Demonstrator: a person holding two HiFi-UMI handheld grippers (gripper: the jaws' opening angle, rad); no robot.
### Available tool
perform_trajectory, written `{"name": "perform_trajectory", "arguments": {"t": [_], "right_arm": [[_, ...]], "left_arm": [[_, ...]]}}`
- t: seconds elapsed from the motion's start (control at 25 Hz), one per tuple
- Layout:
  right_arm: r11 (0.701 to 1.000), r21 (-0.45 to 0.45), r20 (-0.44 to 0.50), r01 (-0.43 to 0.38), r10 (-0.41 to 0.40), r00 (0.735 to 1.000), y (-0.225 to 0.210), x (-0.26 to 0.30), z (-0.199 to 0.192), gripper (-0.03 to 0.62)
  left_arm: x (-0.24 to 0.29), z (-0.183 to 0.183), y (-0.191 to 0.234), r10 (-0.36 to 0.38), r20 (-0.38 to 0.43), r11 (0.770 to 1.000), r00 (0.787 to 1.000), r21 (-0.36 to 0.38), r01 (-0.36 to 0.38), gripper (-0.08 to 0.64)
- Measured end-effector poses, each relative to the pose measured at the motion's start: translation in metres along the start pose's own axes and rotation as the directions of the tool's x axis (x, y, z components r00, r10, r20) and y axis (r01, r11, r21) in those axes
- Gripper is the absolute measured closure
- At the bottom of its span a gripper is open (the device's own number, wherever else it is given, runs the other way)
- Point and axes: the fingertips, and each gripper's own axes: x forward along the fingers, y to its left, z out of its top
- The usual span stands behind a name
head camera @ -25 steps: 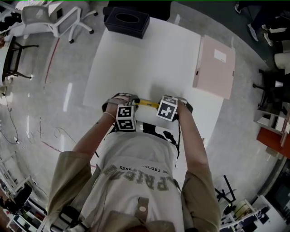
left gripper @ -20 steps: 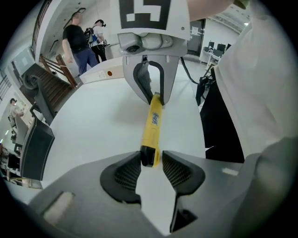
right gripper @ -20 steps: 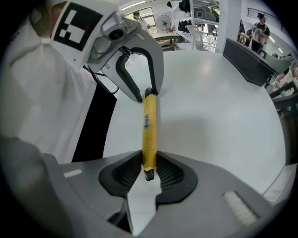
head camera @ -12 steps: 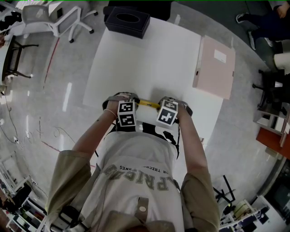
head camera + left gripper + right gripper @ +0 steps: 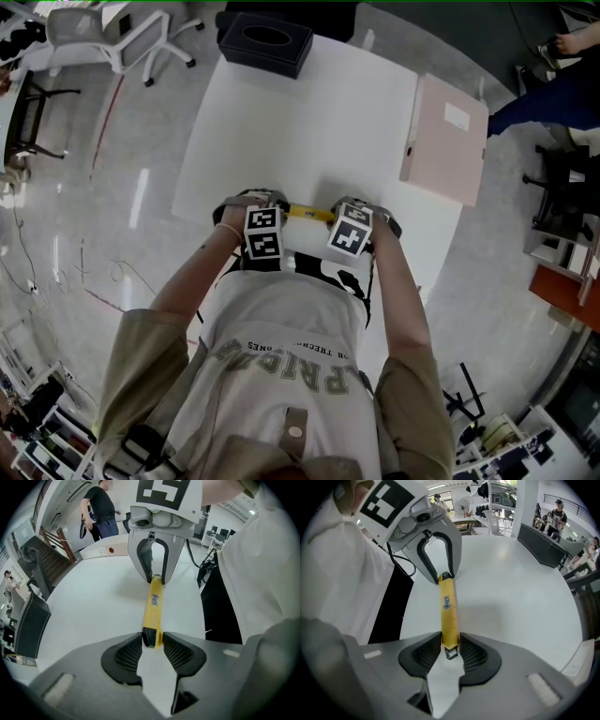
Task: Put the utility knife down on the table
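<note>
Now, step: utility knife [image 5: 307, 213] low over table [image 5: 309, 122] (perhaps resting).
Left claw [image 5: 152, 639]: just tightened on butt.
Right claw [image 5: 450, 641]: grasping blade end, just loosening.
Next: release both.

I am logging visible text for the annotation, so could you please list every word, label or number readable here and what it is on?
Nothing is clearly readable.
Utility knife: small blue-printed sticker, too blurred to read.
Shirt: large upside-down lettering and a smaller line, creased, not legible.
Pink folder: white label, too small to read.
Marker cubes: patterns only, no text.
</note>
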Motion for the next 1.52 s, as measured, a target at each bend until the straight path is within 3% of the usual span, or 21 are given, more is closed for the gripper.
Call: {"name": "perform_trajectory", "arguments": {"t": [0.84, 1.52], "right_arm": [[1.0, 0.02, 0.025, -0.016, 0.016, 1.0, -0.0032, -0.0015, 0.0023, 0.463], [0.997, 0.071, 0.072, -0.028, 0.023, 0.997, -0.0014, -0.0085, 0.0009, 0.457]], "left_arm": [[-0.0014, -0.0027, 0.0018, 0.01, 0.035, 0.999, 0.999, -0.037, -0.009, 0.393], [-0.0026, -0.0061, 0.0036, 0.006, 0.086, 0.992, 0.996, -0.128, 0.005, 0.391]]}}
